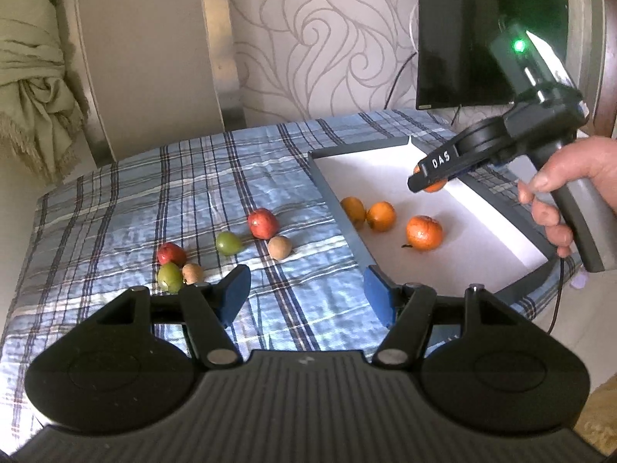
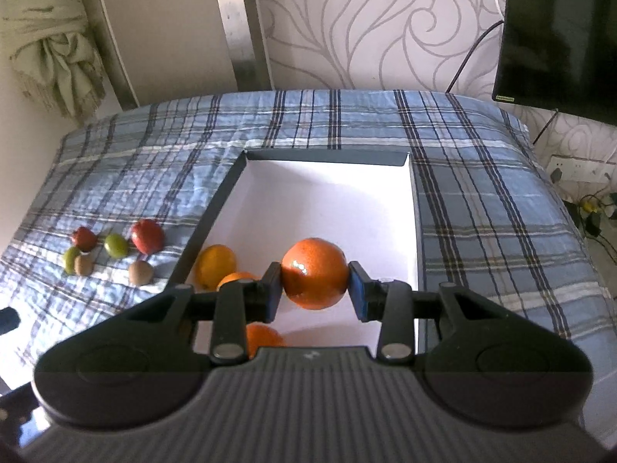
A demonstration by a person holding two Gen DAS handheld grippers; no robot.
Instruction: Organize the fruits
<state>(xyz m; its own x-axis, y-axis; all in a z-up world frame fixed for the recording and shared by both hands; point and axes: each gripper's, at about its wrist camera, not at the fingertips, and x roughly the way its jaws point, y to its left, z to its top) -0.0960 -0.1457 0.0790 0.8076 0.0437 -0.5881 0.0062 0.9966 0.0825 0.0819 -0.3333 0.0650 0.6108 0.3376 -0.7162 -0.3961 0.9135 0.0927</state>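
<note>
From the left wrist view, we see our left gripper [image 1: 304, 295] with its jaws spread wide, holding nothing, above a blue plaid cloth [image 1: 200, 177]. Six small red, green and brown fruits [image 1: 263, 223] lie loose on the cloth. To the right, a white tray [image 1: 381, 158] holds three oranges [image 1: 423, 232].

From the right wrist view, our right gripper [image 2: 314, 287] clamps its blue pads on a held orange [image 2: 314, 279], above the tray [image 2: 327, 193]. Three oranges [image 2: 214, 264] rest below, near the tray's left wall.
</note>
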